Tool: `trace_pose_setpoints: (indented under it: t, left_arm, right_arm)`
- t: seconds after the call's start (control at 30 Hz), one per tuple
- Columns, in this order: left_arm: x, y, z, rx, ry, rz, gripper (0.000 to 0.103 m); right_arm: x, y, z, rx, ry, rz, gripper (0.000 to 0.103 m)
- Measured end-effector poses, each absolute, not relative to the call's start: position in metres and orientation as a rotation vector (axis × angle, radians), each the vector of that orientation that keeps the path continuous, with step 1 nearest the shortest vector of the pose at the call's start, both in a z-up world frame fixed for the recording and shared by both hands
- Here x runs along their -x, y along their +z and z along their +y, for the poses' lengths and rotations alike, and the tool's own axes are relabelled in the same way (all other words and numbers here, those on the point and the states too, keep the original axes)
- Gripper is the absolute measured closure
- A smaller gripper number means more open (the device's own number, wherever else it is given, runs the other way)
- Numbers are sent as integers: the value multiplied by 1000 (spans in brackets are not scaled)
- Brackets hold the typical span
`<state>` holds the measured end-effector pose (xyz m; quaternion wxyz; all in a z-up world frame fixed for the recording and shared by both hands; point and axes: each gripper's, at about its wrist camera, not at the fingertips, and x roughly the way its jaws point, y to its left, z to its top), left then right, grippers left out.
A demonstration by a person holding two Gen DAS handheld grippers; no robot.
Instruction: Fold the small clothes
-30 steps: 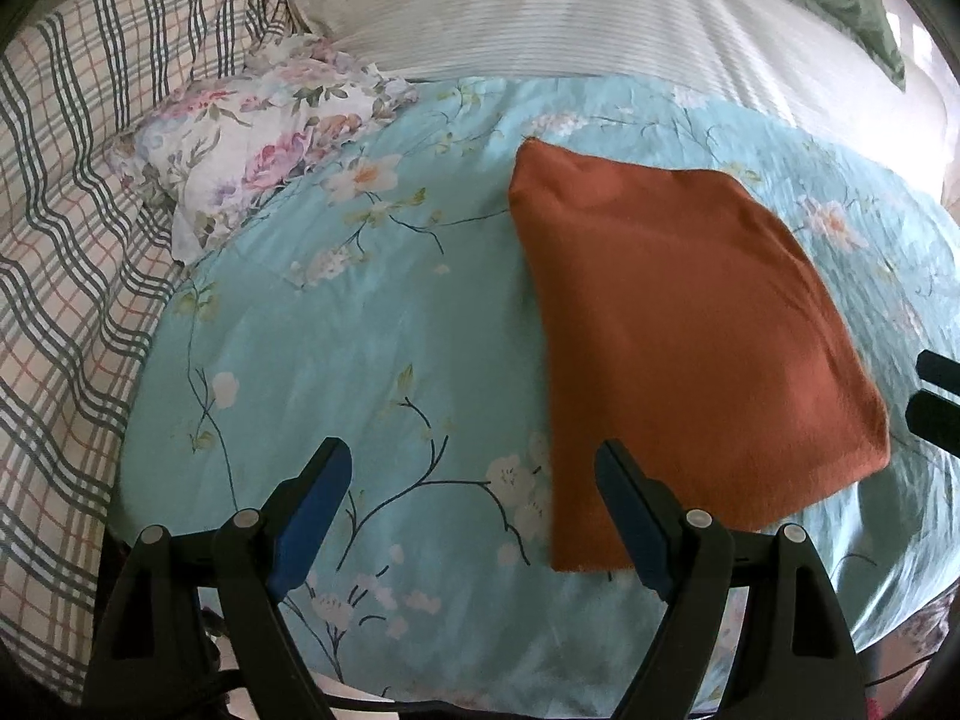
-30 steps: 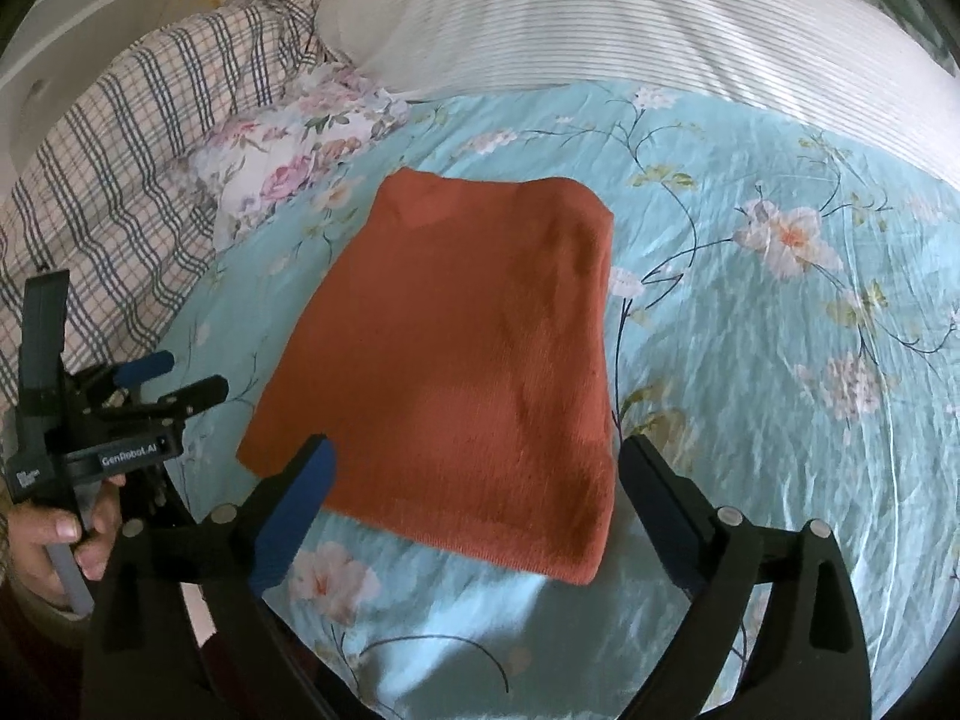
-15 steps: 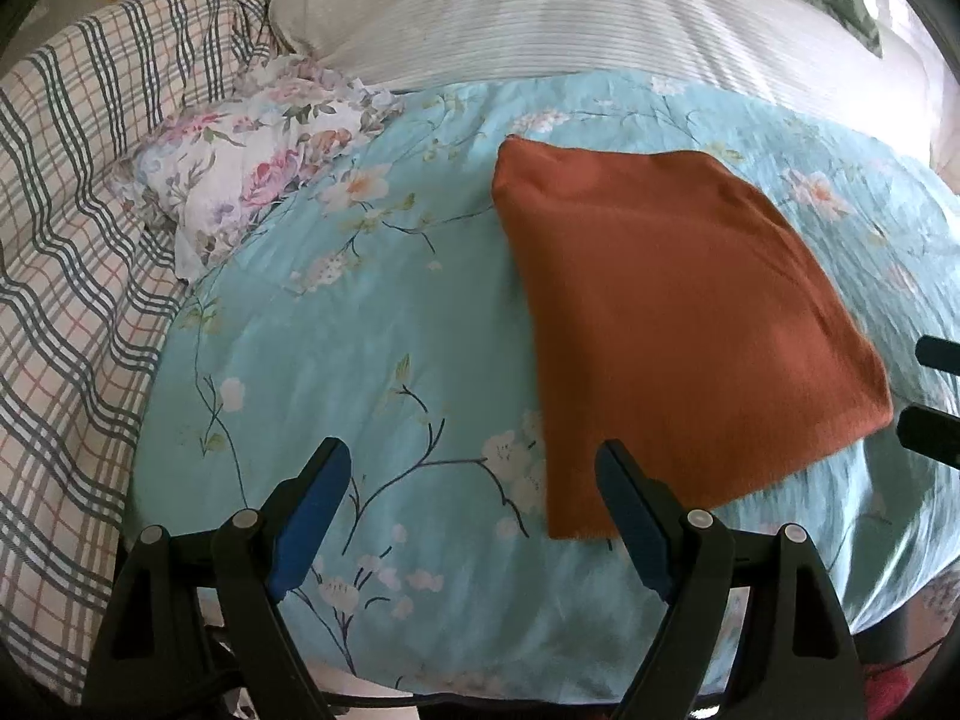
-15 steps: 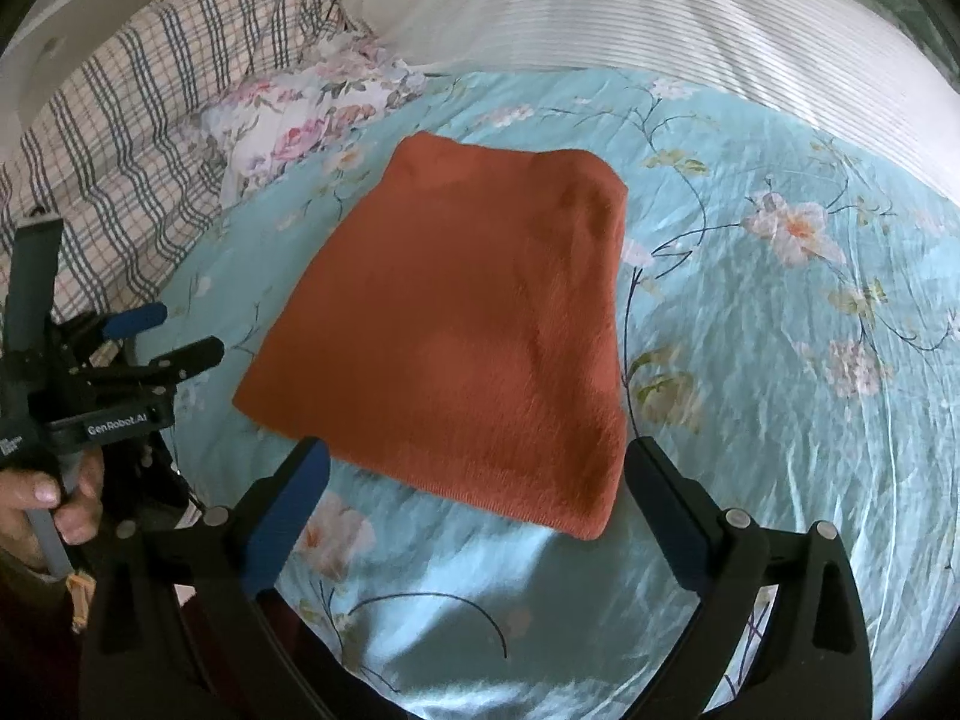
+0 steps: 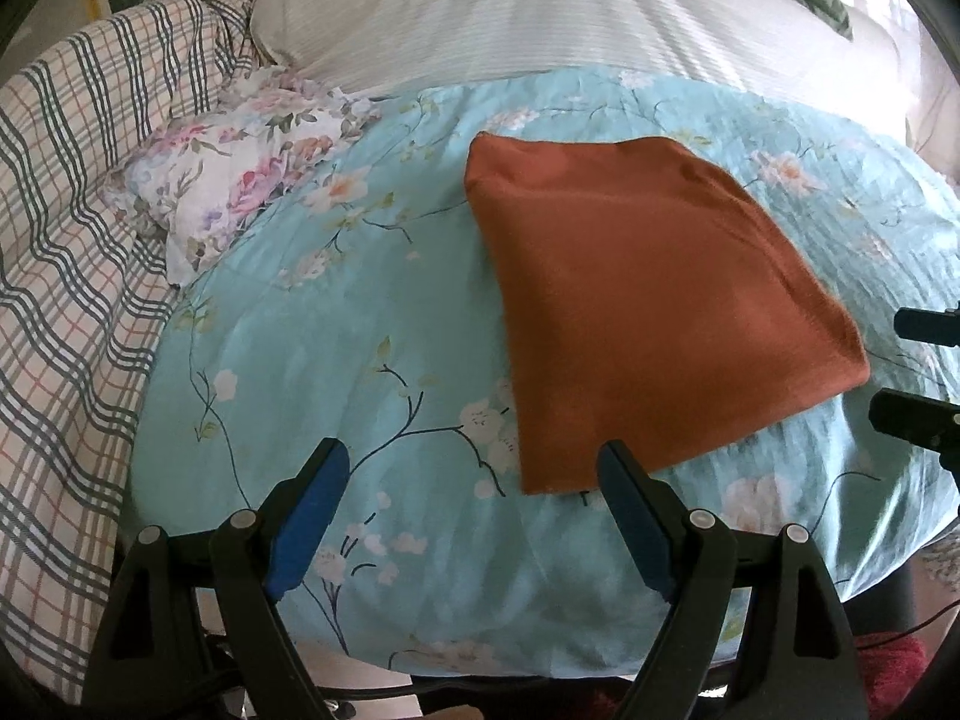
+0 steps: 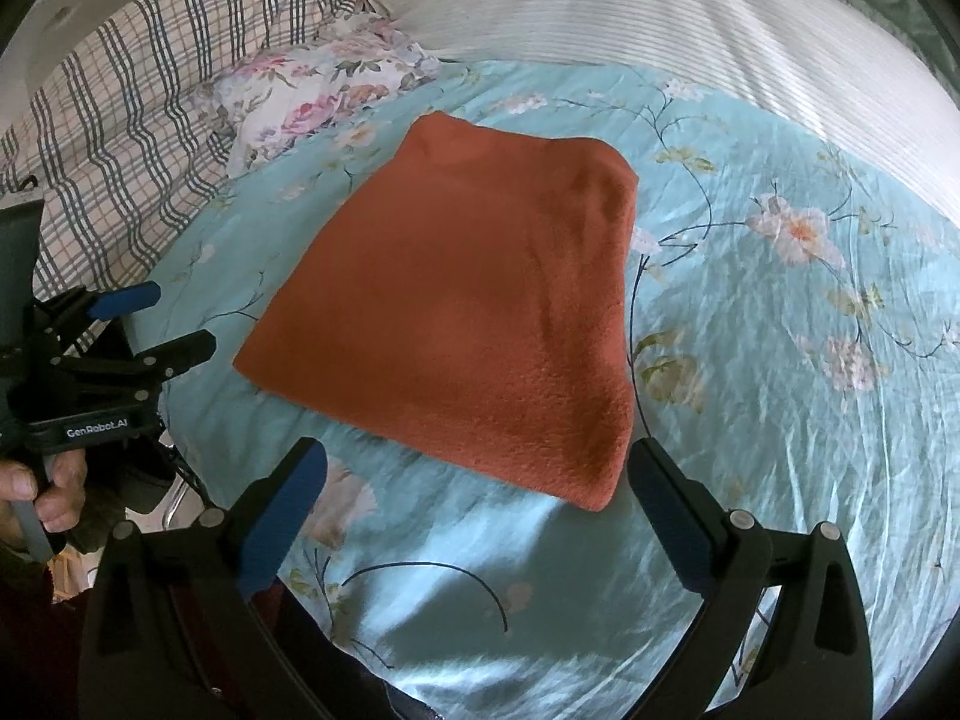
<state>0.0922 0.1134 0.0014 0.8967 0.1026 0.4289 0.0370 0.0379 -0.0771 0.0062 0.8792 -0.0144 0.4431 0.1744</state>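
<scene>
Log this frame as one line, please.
garment: orange cloth folded, flat on floral sheet | left gripper: open, empty | right gripper: open, empty | contact: none

Two fisheye cams, one per gripper, both looked fwd along their fingers and steeply down at the bed from its near edge. Left cam sat off to the left: the orange cloth lay right of centre, close in, w/ the right gripper poking in at the right edge. Right cam sat further right: same cloth centre-left, left gripper at the left edge. Both views shared the cloth, blue sheet, flowered pillow & plaid blanket.
</scene>
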Motion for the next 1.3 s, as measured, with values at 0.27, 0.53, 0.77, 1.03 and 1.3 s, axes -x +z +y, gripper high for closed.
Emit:
trace_pose_setpoints:
  t: [0.27, 0.53, 0.77, 1.03, 1.3]
  left_arm:
    - [-88, 1, 109, -202, 47, 886, 18]
    - [-87, 0, 104, -189, 20, 892, 18]
    - [-88, -1, 104, -181, 12, 894, 18]
    - [-88, 0, 105, -168, -8, 894, 18]
    - [-88, 1, 103, -167, -12, 895, 18]
  right_arm:
    - [-34, 7, -75, 25, 366, 923, 2]
    - [-30, 7, -72, 14, 361, 922, 2]
    - [-32, 7, -74, 10, 361, 924, 2]
    - [-33, 7, -74, 10, 361, 924, 2]
    - [-32, 8, -74, 3, 358, 919, 2]
